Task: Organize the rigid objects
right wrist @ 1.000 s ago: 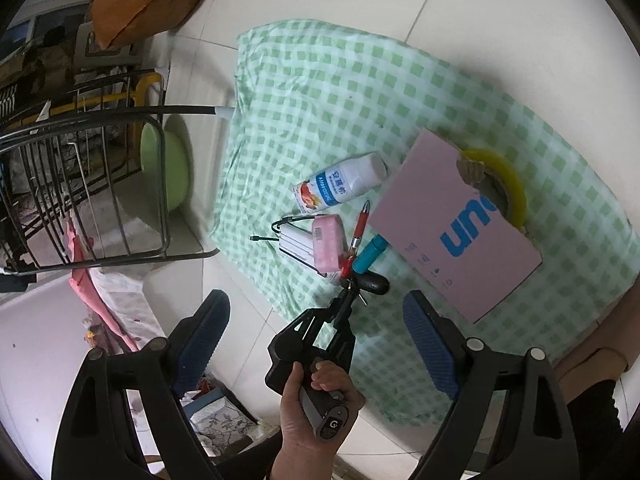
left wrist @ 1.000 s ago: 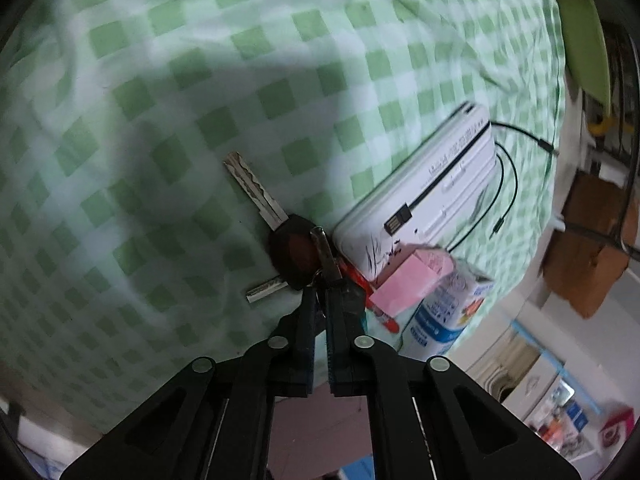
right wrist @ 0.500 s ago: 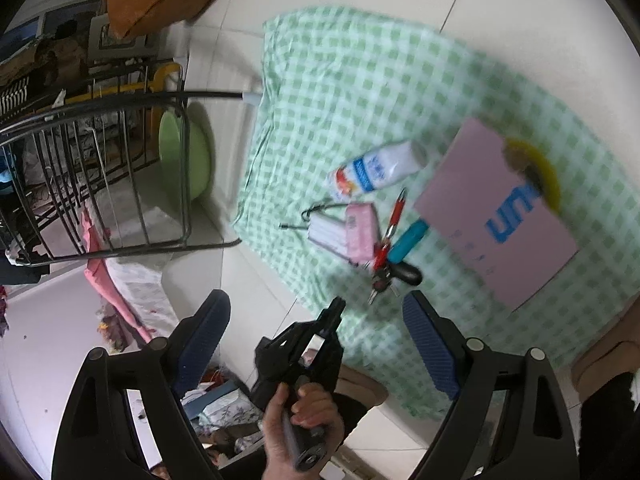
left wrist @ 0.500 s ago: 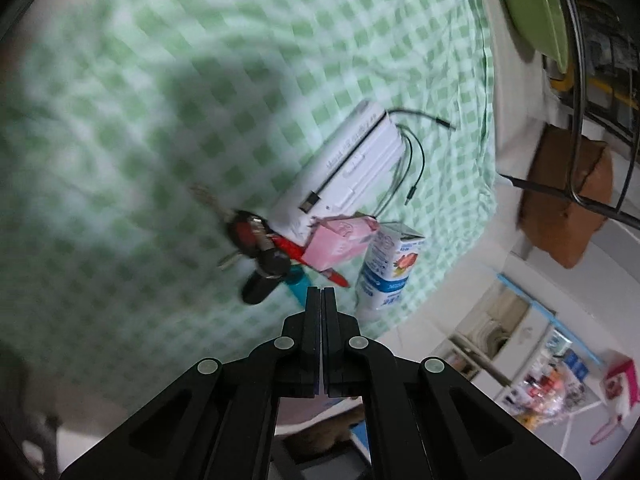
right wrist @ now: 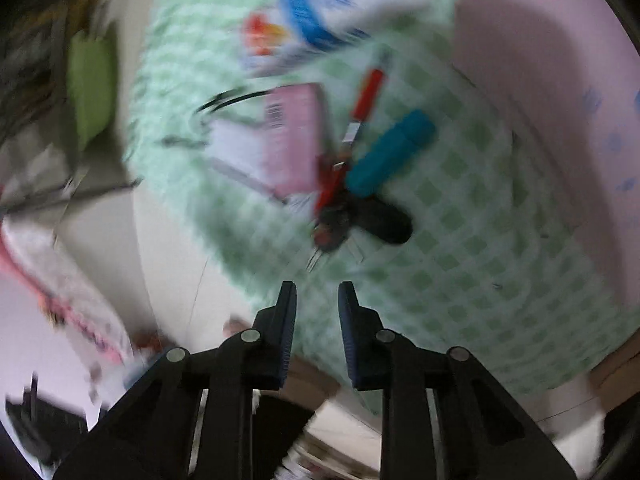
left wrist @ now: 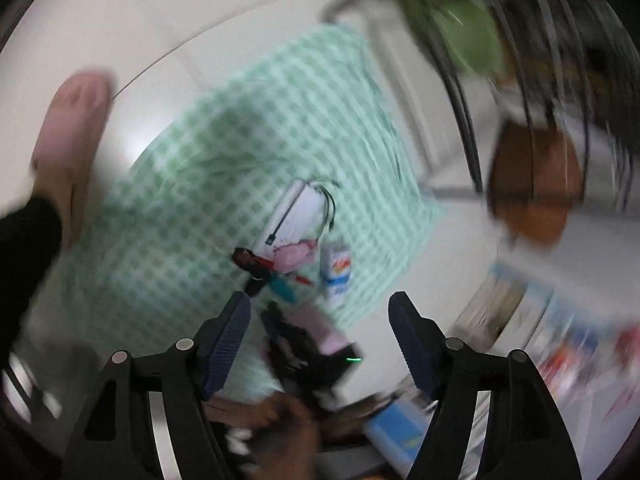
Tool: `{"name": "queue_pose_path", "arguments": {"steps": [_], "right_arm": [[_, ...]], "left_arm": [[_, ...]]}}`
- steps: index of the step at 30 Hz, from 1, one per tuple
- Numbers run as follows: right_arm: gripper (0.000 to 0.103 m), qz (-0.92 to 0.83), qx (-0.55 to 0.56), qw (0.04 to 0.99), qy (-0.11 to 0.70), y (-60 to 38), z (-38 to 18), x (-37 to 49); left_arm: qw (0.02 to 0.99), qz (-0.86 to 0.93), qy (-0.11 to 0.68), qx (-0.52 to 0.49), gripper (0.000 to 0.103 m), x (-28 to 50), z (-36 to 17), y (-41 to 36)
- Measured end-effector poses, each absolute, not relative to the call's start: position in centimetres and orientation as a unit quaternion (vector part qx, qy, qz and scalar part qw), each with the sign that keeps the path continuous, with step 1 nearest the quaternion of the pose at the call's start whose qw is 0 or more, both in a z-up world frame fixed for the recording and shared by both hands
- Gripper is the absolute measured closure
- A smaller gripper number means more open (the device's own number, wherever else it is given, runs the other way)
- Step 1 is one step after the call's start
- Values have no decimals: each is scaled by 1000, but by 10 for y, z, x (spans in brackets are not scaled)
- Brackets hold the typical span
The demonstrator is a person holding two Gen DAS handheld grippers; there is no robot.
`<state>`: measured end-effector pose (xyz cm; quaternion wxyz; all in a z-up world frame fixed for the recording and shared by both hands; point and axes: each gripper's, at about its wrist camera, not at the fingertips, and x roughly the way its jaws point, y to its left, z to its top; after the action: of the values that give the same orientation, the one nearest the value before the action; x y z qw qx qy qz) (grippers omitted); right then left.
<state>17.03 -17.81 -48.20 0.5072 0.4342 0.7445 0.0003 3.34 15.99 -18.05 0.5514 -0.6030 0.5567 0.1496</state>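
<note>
Your right gripper (right wrist: 317,300) sits low over the near edge of the green checked cloth (right wrist: 472,264); its jaws have just been closing and now stand narrowly apart, with nothing between them. Just ahead of its tips lies the bunch of keys (right wrist: 360,220) with the dark fob, touching the lower end of the red pen (right wrist: 362,112) and the teal marker (right wrist: 390,152), which fan out from it. Left of the pen the small pink box (right wrist: 292,136) lies on top of the white power bank (right wrist: 236,148), whose black cable (right wrist: 228,98) curls off beyond. Farther on the white bottle with the blue and red label (right wrist: 320,20) lies on its side, blurred. The large pink board (right wrist: 560,80) fills the right side.

Your left gripper (left wrist: 318,308) is held high above the cloth; its jaws have just been opening and stand spread wide, holding nothing. Below them your other hand's tool shows dark and blurred. Past it the same cluster lies together on the cloth: keys (left wrist: 248,258), pink box (left wrist: 296,254), power bank (left wrist: 296,210) and bottle (left wrist: 338,272), the last now upright-looking in this view, though blur makes that uncertain. A pink slipper (left wrist: 72,136) rests at the cloth's left edge on the white floor (left wrist: 192,20). Farthest away, a wire rack (left wrist: 540,72), a green bowl (left wrist: 460,28) and a brown bag (left wrist: 536,184) smear at the right.
</note>
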Motion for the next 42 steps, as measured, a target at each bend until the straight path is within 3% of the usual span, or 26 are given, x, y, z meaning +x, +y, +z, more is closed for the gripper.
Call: {"name": "queue_pose_path", "arguments": {"steps": [10,11,13,15,20,23,29,42], "right_arm": [[78,-35,379,519,765,-153,-522,198],[80,-41,374,524,764,-152,-521,201],[96,-53,353,526,772,-150,-522,203],[100,-65,338,517,784,-149,-525,202],[100,-71,332,518,785,-142,-525,198],[92,-76,347,515,780,-142,-527,192],[99,-61,345,524,776,-136,-534,191],[99,2,416,573,705,-194,-423,179]], "left_arm": [[516,103,549,-649,33,38,-176,183],[511,104,551,-652,33,36,-179,185],[500,110,550,-660,33,29,-184,195],[496,120,544,-667,33,22,-182,201],[506,112,531,-670,33,19,-172,201],[504,112,533,-670,33,15,-173,200],[493,127,529,-679,33,8,-174,200],[488,115,531,-683,33,12,-170,174]]}}
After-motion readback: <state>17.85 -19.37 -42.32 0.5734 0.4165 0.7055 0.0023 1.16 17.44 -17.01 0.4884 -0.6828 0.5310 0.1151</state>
